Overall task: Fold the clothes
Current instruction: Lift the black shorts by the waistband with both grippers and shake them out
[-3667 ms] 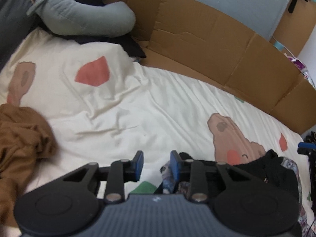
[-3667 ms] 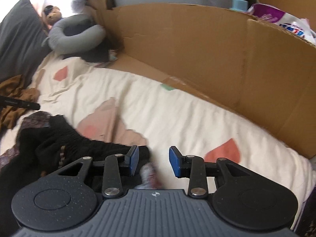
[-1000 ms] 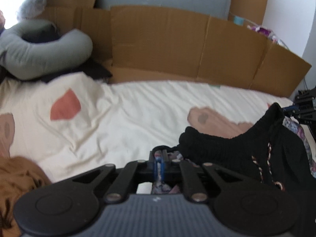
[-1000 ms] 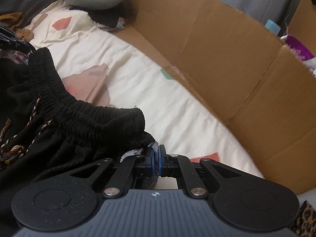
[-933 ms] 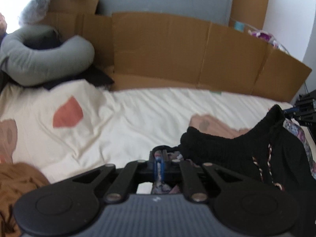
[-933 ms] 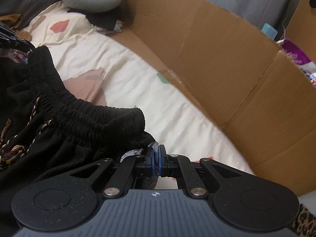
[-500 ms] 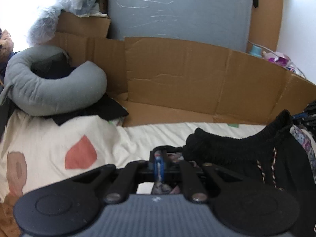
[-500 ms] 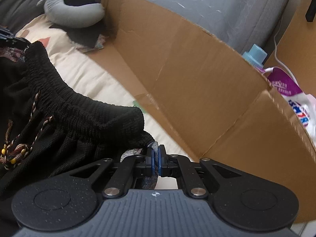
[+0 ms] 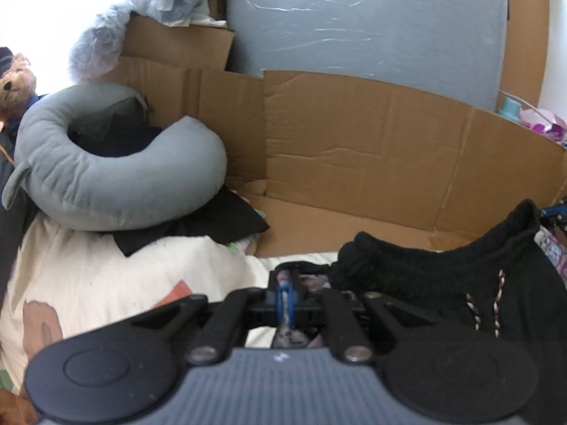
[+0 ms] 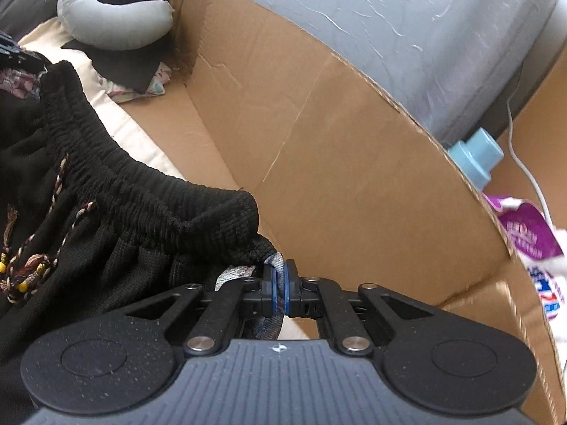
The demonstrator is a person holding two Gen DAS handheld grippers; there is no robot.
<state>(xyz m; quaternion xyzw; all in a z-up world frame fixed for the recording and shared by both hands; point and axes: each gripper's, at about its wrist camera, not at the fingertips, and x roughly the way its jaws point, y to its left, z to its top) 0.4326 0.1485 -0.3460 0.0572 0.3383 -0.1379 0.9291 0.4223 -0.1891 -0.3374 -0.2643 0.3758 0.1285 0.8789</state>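
Nearest in the left wrist view, the left tool has its blue pads pressed together, pinching a patterned fabric edge of the black garment. In the right wrist view, the right tool is likewise pressed together on the garment's other end, w/ a bit of patterned lining caught between the pads. The garment hangs stretched between both tools, held up over the bed; its gathered elastic waistband runs across the top, and a braided drawstring w/ yellow beads dangles below it. Under it lies a cream bedsheet printed w/ pink & brown shapes. Farther back, a grey U-shaped pillow sits on dark cloth at the bed's head. A flattened cardboard wall lines the bed's far side. Behind that stands a pale blue-grey panel, plus a light blue bottle cap & a purple-white package at right.
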